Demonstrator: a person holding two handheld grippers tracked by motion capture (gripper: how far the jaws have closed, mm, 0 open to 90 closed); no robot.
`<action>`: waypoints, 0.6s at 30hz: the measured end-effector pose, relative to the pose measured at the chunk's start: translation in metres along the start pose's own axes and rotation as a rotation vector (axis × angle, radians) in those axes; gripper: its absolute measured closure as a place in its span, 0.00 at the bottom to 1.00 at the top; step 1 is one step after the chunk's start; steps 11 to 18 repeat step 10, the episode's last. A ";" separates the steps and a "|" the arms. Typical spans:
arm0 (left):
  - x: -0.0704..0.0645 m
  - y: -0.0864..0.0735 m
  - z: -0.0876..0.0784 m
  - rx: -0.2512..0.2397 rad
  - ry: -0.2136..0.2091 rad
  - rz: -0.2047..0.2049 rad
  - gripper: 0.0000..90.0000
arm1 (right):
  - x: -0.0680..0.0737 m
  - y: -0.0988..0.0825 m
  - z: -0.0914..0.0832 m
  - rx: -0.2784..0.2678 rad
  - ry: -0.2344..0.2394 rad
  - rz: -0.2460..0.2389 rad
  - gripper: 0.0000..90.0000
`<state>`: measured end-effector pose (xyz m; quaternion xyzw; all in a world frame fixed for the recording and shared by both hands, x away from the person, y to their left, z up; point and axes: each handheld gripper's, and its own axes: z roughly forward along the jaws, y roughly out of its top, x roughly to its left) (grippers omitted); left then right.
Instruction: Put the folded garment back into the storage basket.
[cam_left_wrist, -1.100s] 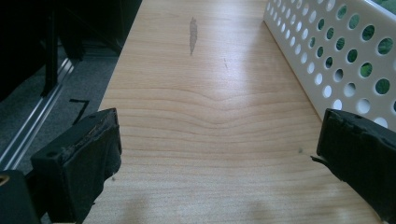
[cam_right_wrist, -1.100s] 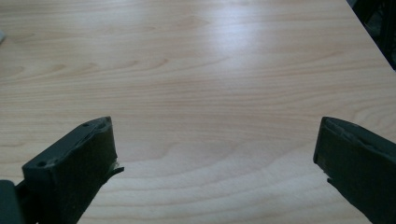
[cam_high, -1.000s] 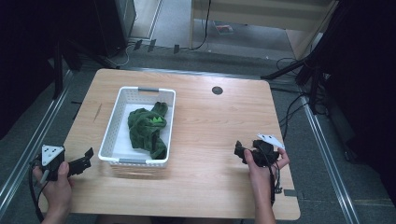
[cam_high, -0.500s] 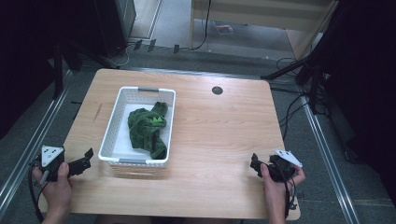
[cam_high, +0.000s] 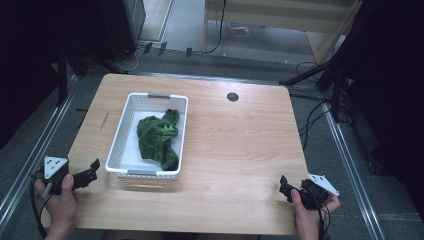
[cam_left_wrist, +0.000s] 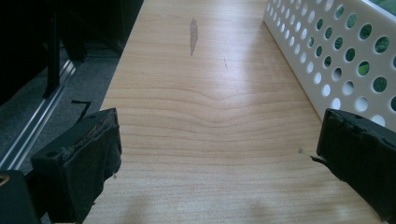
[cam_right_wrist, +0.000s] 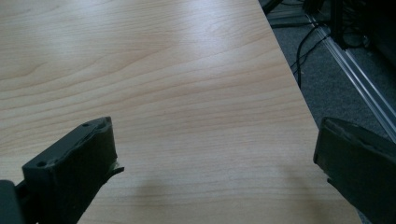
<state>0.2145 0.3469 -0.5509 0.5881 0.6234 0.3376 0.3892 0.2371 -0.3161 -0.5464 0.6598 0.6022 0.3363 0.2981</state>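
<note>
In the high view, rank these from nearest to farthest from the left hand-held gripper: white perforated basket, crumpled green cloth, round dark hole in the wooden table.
From the left hand-held gripper:
1. White perforated basket, just to its right.
2. Crumpled green cloth, inside that basket.
3. Round dark hole, near the table's far edge.

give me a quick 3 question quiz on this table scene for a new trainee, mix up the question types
1. True or false: the green cloth lies inside the white basket.
2. Multiple choice: which tool is closer to the basket? A) the left tool B) the right tool C) both are touching it
3. Fill in the blank: both tools have their jaws ____ and hold nothing.

Key
1. True. The cloth is bunched toward the right side of the basket.
2. A. The left tool sits just off the basket's near left corner, while the right tool is at the table's near right corner.
3. Open. Bare wood shows between each pair of jaws.
</note>
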 end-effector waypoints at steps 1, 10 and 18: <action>0.000 0.000 0.000 -0.004 0.003 -0.004 0.01 | 0.001 -0.001 0.001 0.001 -0.006 -0.008 0.00; 0.000 -0.002 -0.002 -0.011 0.010 -0.007 0.01 | 0.006 -0.004 -0.001 -0.028 -0.028 -0.022 0.00; 0.000 -0.002 -0.002 -0.011 0.010 -0.007 0.01 | 0.006 -0.004 -0.001 -0.028 -0.028 -0.022 0.00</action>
